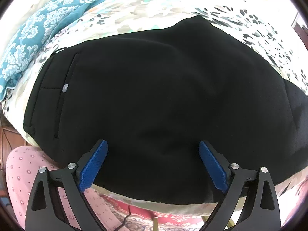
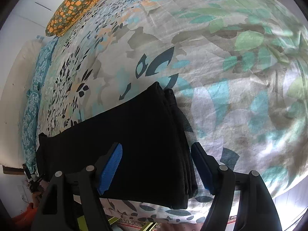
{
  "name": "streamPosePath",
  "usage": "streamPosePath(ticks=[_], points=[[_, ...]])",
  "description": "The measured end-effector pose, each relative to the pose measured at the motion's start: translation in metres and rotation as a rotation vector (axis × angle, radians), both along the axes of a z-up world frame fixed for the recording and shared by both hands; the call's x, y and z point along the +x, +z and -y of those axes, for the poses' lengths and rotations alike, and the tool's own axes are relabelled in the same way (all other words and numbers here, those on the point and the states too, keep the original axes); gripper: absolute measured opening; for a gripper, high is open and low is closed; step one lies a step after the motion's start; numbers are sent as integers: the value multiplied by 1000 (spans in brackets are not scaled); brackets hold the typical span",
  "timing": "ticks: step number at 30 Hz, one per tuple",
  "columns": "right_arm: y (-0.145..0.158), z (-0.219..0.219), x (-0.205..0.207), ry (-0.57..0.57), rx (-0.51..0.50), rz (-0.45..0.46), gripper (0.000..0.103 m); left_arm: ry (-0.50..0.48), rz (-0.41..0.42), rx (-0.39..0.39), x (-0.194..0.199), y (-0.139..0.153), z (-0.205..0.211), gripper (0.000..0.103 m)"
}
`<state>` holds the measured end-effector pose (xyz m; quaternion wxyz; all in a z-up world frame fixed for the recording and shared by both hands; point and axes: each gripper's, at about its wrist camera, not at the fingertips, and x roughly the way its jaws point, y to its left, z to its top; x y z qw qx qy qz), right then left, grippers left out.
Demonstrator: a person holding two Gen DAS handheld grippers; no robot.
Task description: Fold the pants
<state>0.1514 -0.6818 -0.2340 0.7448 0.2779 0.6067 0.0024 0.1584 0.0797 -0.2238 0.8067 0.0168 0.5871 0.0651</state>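
Observation:
Black pants (image 1: 163, 96) lie folded on a leaf-print bed sheet (image 1: 134, 13). The left wrist view shows their waist end, with a back pocket and a grey button (image 1: 65, 87) at the left. My left gripper (image 1: 153, 143) hovers over the near part of the pants, its blue pads wide apart and nothing pinched. In the right wrist view the pants (image 2: 134, 134) end in a stacked fold edge (image 2: 179, 134) on the right. My right gripper (image 2: 156, 146) straddles that edge, open. One pad is over the cloth and the other over the sheet (image 2: 231, 77).
A teal patterned cloth (image 1: 34, 38) lies at the bed's far left. An orange floral pillow (image 2: 77, 3) sits at the far end. A person's pink patterned leg (image 1: 19, 173) stands by the near bed edge, above a red rug (image 1: 154, 217) and a black cable.

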Motion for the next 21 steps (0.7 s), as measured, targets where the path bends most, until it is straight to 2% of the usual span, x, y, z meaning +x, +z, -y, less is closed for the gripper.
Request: streamPosePath(ticks=[4, 6, 8, 9, 10, 12, 17, 21], points=[[-10, -1, 7, 59, 15, -10, 76, 4, 3, 1, 4, -3, 4, 97], [-12, -1, 8, 92, 9, -28, 70, 6, 5, 3, 4, -4, 6, 97], [-15, 5, 6, 64, 37, -55, 33, 8, 6, 2, 4, -4, 5, 97], [-16, 10, 2, 31, 125, -47, 27, 9, 6, 2, 4, -4, 5, 97], [-14, 10, -1, 26, 176, -25, 14, 10, 6, 1, 4, -4, 4, 97], [-8, 5, -6, 35, 215, 14, 13, 12, 5, 0, 5, -4, 4, 97], [29, -28, -22, -14, 458, 219, 13, 23, 9, -19, 3, 0, 1, 97], [60, -104, -17, 21, 642, 337, 13, 40, 19, -51, 3, 2, -1, 97]])
